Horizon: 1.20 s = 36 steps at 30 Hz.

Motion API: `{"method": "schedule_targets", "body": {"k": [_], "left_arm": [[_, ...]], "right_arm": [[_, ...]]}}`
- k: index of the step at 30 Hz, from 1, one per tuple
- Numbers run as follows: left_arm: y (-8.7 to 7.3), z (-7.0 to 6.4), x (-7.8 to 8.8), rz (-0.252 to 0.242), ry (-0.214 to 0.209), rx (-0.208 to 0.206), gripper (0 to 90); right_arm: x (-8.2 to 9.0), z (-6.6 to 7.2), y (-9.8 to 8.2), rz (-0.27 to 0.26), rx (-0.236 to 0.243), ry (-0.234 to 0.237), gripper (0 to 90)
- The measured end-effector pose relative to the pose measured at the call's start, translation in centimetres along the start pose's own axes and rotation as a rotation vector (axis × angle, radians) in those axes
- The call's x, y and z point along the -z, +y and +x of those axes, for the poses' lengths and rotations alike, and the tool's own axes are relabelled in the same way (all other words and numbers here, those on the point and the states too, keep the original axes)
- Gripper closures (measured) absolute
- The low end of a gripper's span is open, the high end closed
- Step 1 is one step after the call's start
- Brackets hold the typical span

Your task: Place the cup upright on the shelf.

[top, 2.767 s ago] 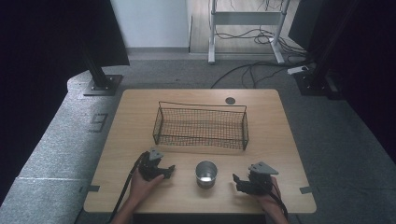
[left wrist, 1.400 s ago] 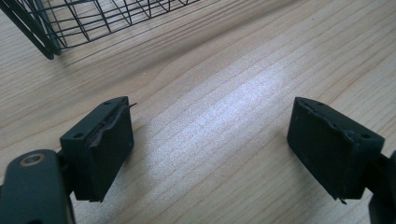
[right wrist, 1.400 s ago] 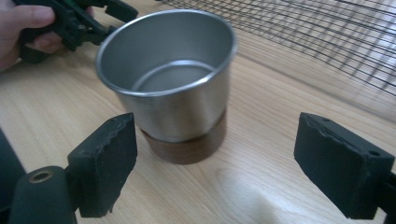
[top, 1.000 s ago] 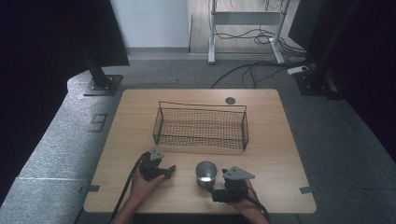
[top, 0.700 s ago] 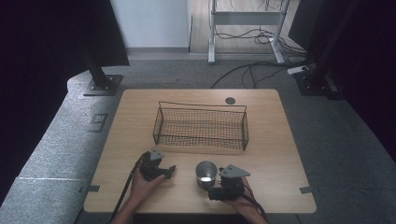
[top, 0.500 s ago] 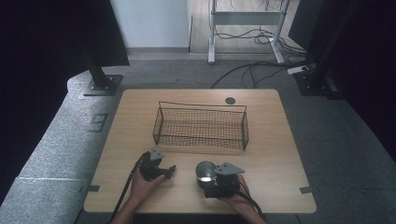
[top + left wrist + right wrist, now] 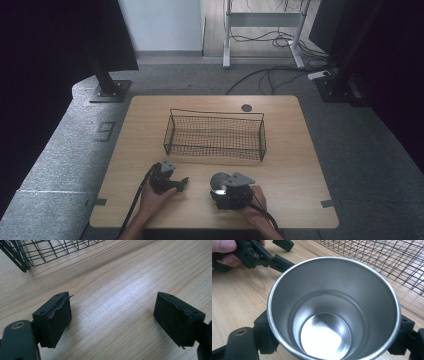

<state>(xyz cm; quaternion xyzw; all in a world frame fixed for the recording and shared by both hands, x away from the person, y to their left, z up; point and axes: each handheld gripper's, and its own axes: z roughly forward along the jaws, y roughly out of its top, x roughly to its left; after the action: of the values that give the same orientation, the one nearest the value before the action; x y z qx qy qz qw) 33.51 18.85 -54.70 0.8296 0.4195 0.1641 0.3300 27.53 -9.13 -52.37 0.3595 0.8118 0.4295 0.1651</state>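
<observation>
Steel between black pads, that's the picture right now: the right gripper (image 7: 223,189) has just been closing its jaws and now has them clamped on the metal cup (image 7: 332,312), one pad on each side of the wall below the rim, cup upright and empty on the near part of the table, a little right of centre. Off to the side, the left gripper (image 7: 112,320) rests low over bare wood with its jaws spread wide and nothing between them, and you can see it again past the cup's rim in the right gripper view (image 7: 263,255). Now the worry: that cup is smooth, round and tapered, so I'd say a lift could let it slide down or twist between the pads if the squeeze is light or off-centre. And if it's headed for the wire basket (image 7: 215,134) standing in the middle of the table, well apart from the cup, a low carry could catch the cup on the basket's rim wire. Further out, the table (image 7: 300,165) is pale wood grain, with a small dark disc (image 7: 246,107) near its far edge. Beyond it there's grey carpet, black stands either side, and loose cables trailing under a metal frame by the back wall.
</observation>
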Motion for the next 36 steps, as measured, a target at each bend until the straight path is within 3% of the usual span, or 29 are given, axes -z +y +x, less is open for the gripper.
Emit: {"method": "schedule_targets", "body": {"k": [13, 36], "left_arm": [[0.0, 0.0, 0.0, 0.000, -0.002, 0.000, 14.6], [0.0, 0.0, 0.0, 0.000, -0.002, 0.000, 14.6]], "right_arm": [[1.3, -0.6, 0.1, -0.022, -0.011, 0.032, 18.3], [4.4, -1.5, 1.6, -0.111, -0.028, 0.005, 18.3]]}}
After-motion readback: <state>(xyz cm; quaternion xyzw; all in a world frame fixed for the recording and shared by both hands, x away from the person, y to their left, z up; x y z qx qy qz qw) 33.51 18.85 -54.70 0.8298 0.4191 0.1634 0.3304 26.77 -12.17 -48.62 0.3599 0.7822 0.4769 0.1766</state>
